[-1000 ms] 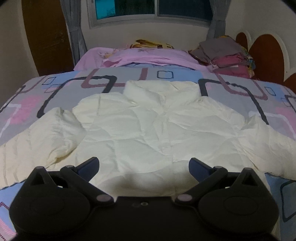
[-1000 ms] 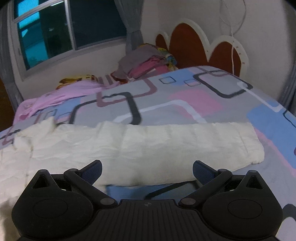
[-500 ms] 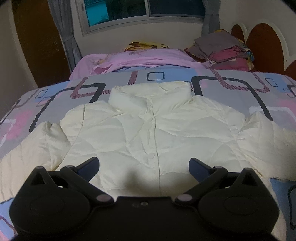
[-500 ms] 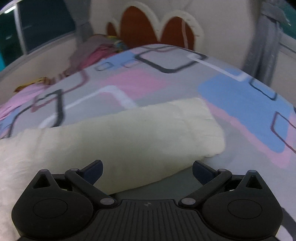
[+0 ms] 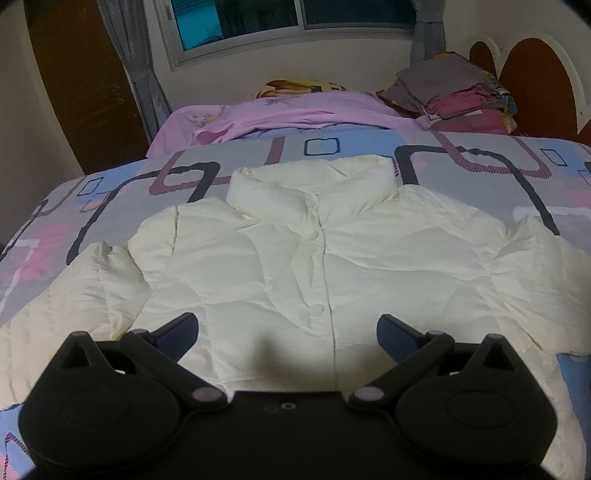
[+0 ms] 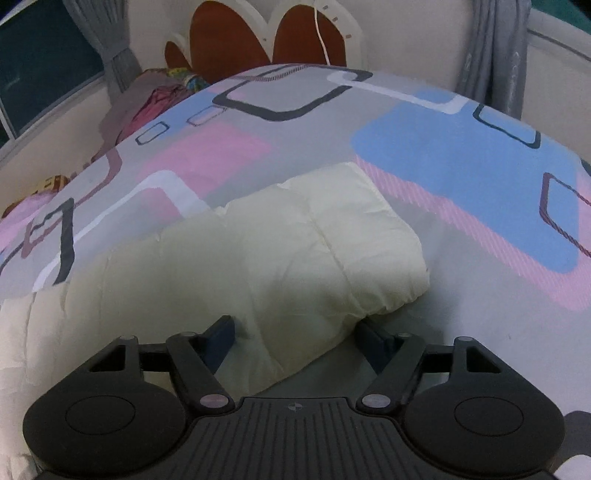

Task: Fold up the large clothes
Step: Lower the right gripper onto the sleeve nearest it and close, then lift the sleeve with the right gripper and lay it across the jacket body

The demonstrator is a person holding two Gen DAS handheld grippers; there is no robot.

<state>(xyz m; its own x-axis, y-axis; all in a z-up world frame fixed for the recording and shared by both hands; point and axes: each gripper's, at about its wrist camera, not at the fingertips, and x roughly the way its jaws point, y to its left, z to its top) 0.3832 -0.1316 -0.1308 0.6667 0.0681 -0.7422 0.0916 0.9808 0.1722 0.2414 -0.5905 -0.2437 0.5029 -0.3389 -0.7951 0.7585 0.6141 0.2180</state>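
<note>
A: Right gripper (image 6: pixel 295 326) — status?

B: Jaws closing. End of the jacket sleeve (image 6: pixel 325 251) sits btwn the fingers, cuff edge pointing right. Left finger looks against the fabric, right finger just at the fold; can't tell if the pads press yet, so not a firm grip.

A: And the left gripper (image 5: pixel 287 330)?

B: Spread wide, nothing in it. Hangs over the lower front of the cream puffer jacket (image 5: pixel 317 266), not touching as far as I see; its shadow falls on the fabric.

A: Where's the jacket lying?

B: Flat on the patterned bedspread (image 5: pixel 110 199), front up, snaps down the middle, collar at the far end, sleeves out to both sides.

A: Further back?

B: Pink blanket (image 5: pixel 288 114), then a stack of folded clothes (image 5: pixel 454 96) by the headboard (image 5: pixel 535 85). Window (image 5: pixel 295 18) w/ grey curtains behind.
</note>
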